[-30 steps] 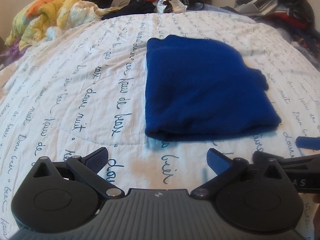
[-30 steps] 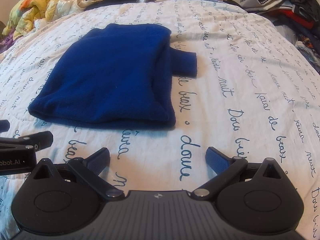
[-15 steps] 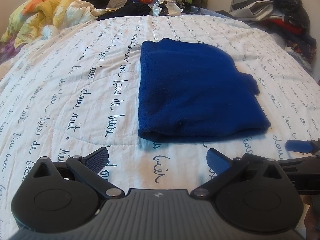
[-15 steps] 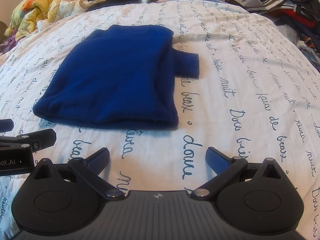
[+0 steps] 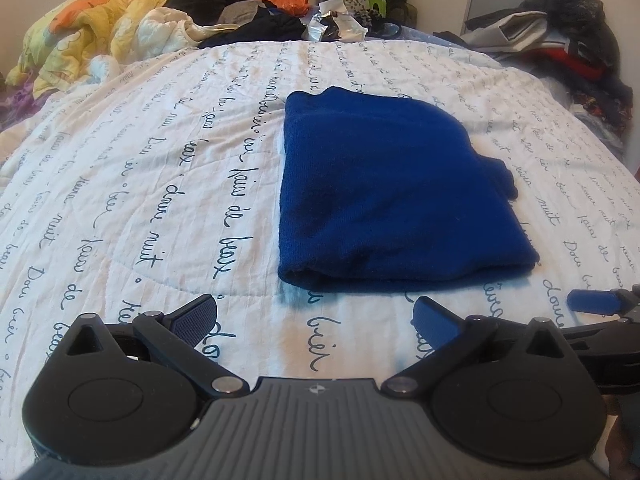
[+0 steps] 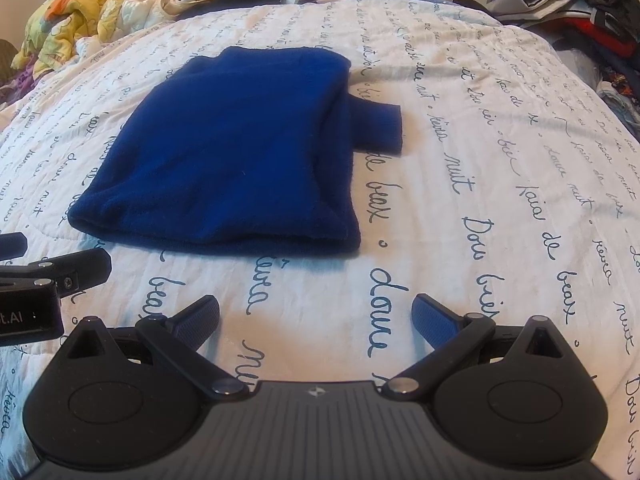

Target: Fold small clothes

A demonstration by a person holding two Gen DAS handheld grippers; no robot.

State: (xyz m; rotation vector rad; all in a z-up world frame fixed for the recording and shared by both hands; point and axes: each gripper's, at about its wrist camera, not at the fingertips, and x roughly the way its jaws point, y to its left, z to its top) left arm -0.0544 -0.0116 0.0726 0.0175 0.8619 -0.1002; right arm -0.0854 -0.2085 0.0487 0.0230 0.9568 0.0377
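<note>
Folded blue garment (image 5: 392, 196), sleeve protruding.

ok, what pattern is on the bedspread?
White quilted bedspread printed with dark blue cursive handwriting in rows; clearest in the right wrist view.

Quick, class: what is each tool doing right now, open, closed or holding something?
Left tool: open, holding nothing, short of the blue garment.
Right tool: open, holding nothing, also short of the garment.

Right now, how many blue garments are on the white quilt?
1. The folded blue garment lies mid-quilt, ahead of both open grippers, left gripper and right gripper. Others may sit hidden in the clothes pile beyond.
</note>
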